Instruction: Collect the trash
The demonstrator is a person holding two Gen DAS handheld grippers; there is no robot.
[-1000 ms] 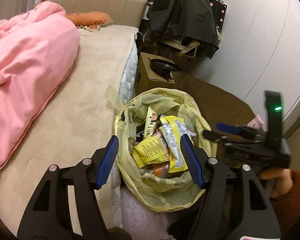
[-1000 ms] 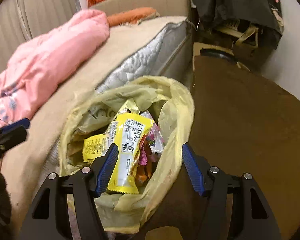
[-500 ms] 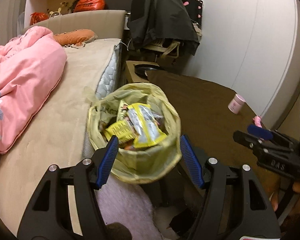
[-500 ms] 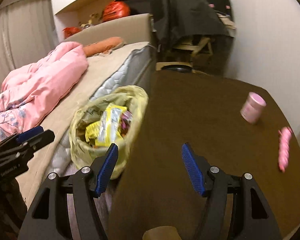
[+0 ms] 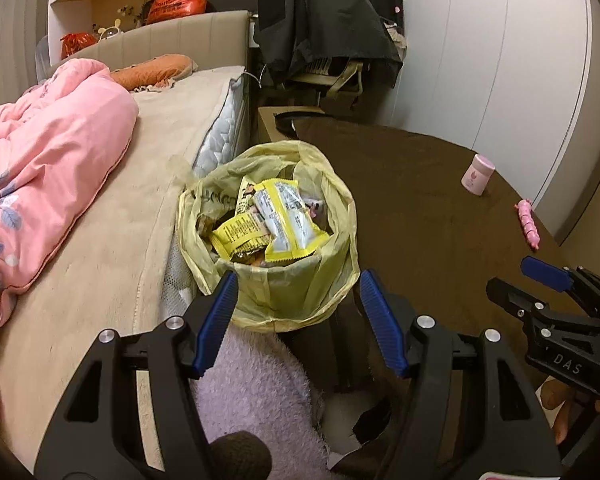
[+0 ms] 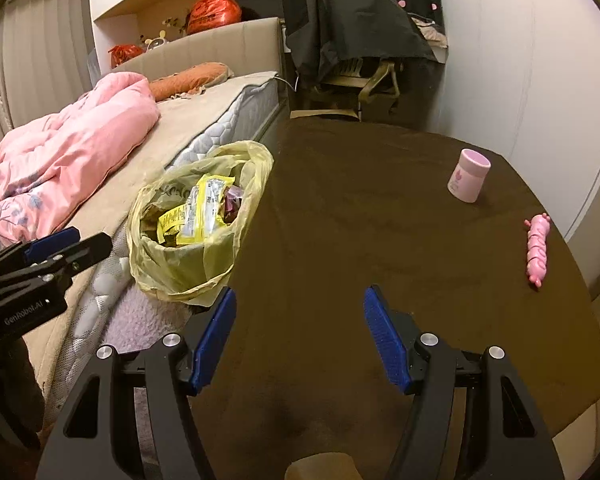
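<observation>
Nearest in the right wrist view, the right gripper (image 6: 298,330) hangs over the bare near part of the brown table (image 6: 340,240), its blue pads spread wide with nothing between them. The left gripper (image 5: 298,316) is equally wide and empty, aimed at the yellow-lined trash bin (image 5: 268,236), which stands between bed (image 5: 112,240) and table and already holds yellow wrappers (image 5: 280,220).

From the right gripper, the bin sits at about ten o'clock, close by. The remaining candidates lie farther out: a pink twisted wrapper-like item (image 6: 537,250) at about two o'clock near the table's right edge, and beyond it a pink cup (image 6: 469,175) at roughly one o'clock, standing upright.

The pink item's long axis runs nearly away from the camera, slightly tilted, so pads closing side to side would cross its narrow width. I judge the right gripper the nearer hand for it; the left is on the bin's side, well apart from both pink things. Whether the cup counts as trash I cannot tell.
</observation>
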